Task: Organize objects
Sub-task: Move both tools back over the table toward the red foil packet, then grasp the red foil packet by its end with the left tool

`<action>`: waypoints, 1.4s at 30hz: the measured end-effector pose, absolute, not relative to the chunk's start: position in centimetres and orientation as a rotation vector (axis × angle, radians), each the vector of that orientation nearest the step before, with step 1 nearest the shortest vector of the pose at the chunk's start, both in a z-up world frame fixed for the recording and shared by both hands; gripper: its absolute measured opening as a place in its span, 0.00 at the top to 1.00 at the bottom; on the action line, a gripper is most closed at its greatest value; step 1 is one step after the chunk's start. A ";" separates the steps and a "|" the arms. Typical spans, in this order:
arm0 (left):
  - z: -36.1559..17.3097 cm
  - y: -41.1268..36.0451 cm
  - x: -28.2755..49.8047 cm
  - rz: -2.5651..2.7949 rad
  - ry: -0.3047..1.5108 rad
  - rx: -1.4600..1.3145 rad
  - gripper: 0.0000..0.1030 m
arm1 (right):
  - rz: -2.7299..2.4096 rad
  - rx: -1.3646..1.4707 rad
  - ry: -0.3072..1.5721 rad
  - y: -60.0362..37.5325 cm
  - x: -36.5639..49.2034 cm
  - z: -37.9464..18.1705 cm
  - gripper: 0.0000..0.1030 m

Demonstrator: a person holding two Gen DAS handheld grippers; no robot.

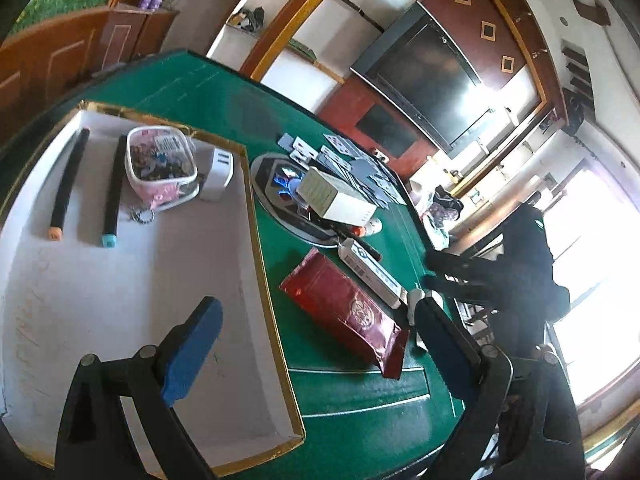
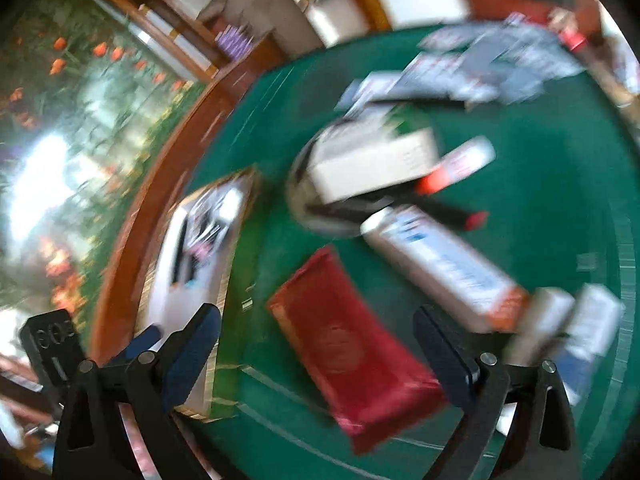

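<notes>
Green felt: the bench (image 1: 224,92) carries a white gold-rimmed tray (image 1: 256,216) at its left edge, and loose items over the middle and right.
Left gripper (image 1: 316,344): yours is spread wide and holds nothing, with one blue pad over the tray floor and the other past the red pouch (image 1: 348,312).
Right gripper (image 2: 316,356): also wide and empty, straddling the near end of the red pouch; this view is smeared by motion.
Step in hand: judging by both views, you are lining up a pick of the red pouch, which lies flat on the felt just beside the tray's right rim.
Next move: lower and close across the pouch's narrow width, since it looks soft and may sag.
Further out: a long white box (image 1: 370,268), then a cream box (image 1: 336,200) on a round pad, then scattered cards (image 1: 352,160).
Already in the tray: two black markers (image 1: 68,184), a clear pouch (image 1: 160,160) and a white charger (image 1: 220,172) at its far end.
</notes>
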State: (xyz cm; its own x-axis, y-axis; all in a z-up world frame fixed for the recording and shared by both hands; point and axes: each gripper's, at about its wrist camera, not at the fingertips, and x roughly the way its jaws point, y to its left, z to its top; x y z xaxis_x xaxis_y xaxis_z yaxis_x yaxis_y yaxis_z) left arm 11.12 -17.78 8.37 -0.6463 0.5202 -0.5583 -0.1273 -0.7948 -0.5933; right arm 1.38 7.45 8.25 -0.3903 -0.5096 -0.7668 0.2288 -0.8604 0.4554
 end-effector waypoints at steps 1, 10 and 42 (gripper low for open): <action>8.4 -17.6 11.1 2.441 -0.721 -1.066 0.07 | -2.322 1.373 -0.384 8.4 2.0 8.5 0.04; 8.3 -13.2 10.6 2.401 -0.616 -1.135 0.07 | -2.295 1.327 -0.570 12.3 2.1 6.2 0.04; 1.2 -0.6 3.0 2.735 0.051 -1.584 0.05 | -2.320 1.096 -0.741 19.5 -1.2 4.1 0.03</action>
